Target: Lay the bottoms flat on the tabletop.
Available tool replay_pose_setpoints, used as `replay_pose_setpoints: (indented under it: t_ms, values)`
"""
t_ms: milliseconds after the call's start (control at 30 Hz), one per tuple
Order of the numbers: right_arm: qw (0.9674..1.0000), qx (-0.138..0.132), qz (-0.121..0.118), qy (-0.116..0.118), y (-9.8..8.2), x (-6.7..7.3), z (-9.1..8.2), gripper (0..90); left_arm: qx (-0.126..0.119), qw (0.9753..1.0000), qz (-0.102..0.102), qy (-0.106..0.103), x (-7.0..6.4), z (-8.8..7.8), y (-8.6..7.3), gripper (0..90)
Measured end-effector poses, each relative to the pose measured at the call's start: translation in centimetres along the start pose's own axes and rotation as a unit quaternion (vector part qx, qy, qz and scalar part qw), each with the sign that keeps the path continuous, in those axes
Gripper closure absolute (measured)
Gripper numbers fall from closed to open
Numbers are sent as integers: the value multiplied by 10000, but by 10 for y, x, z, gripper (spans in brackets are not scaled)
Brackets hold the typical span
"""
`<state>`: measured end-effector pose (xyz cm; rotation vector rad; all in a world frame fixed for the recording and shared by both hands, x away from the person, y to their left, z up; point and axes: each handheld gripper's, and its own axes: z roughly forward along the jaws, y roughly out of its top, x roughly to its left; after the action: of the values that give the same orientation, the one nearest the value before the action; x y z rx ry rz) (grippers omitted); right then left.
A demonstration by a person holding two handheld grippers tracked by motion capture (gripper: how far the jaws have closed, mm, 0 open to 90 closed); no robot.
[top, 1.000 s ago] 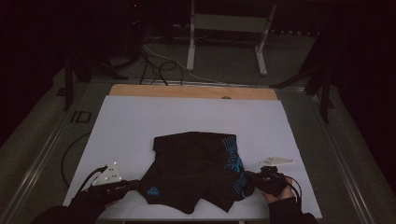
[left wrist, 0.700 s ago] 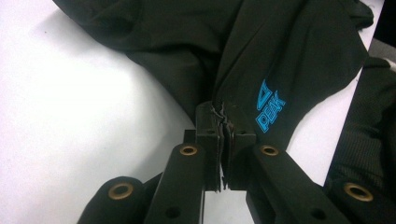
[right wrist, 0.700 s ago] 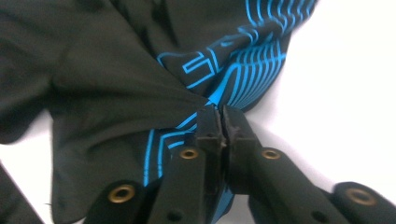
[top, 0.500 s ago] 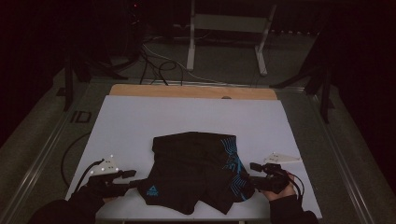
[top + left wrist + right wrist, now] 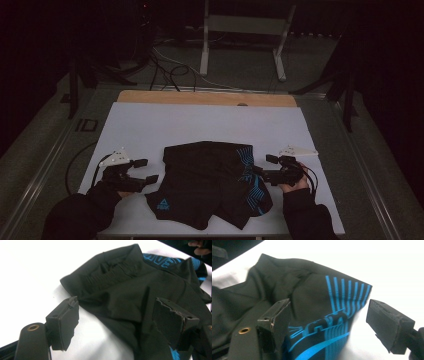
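Black shorts (image 5: 212,182) with blue print lie crumpled at the white table's (image 5: 200,125) near edge between the left gripper (image 5: 146,171) and right gripper (image 5: 263,167), whose jaws have just been opening and hold nothing; soft, light, floppy cloth, probably best pinched at the waistband corners.

White desk (image 5: 210,125) top, bare over most of its far half. Strip of light wood (image 5: 205,98) along the far edge, with a small dark notch near its middle. Behind it, dim floor with a tangle of cables (image 5: 165,65) at left. Pale metal stand (image 5: 245,30) on two legs further back. Dark tripod legs (image 5: 345,85) at right.
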<state>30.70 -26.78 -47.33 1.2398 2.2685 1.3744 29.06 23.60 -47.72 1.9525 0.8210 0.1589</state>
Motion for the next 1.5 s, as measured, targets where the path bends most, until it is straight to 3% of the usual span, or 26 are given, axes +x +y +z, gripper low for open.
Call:
replay_pose_setpoints:
  t_ms: [133,467,600,733,967,1033,1133,1267,1367,1433,1500]
  values:
    - [10000,4,11,-82,4,-9,6,171,-6,10000,-10,32,8,6,2,155]
    - [9996,143,-57,-226,10,-23,31,143,-12,9997,-106,207,23,27,8,154]
    - [9994,195,61,-261,10,-28,43,140,76,9996,-162,228,27,38,8,155]
    - [9985,322,66,-434,10,-32,51,176,200,9993,-190,232,29,48,9,155]
    - [9981,422,197,-412,8,-36,63,214,311,9989,-324,157,33,64,13,160]
    - [9969,509,195,-559,7,-39,69,224,324,9985,-407,180,35,68,14,160]
    - [9963,595,216,-573,8,-42,76,237,435,9980,-387,233,38,76,16,167]
    - [9957,675,263,-578,9,-45,84,281,517,9973,-432,277,42,85,18,212]
    - [9946,779,228,-645,10,-45,88,367,545,9969,-471,325,44,91,17,294]
    - [9948,791,140,-624,11,-43,90,461,554,9965,-504,357,45,93,15,373]
    - [9947,797,97,-648,11,-42,90,546,487,9974,-451,296,45,93,14,524]
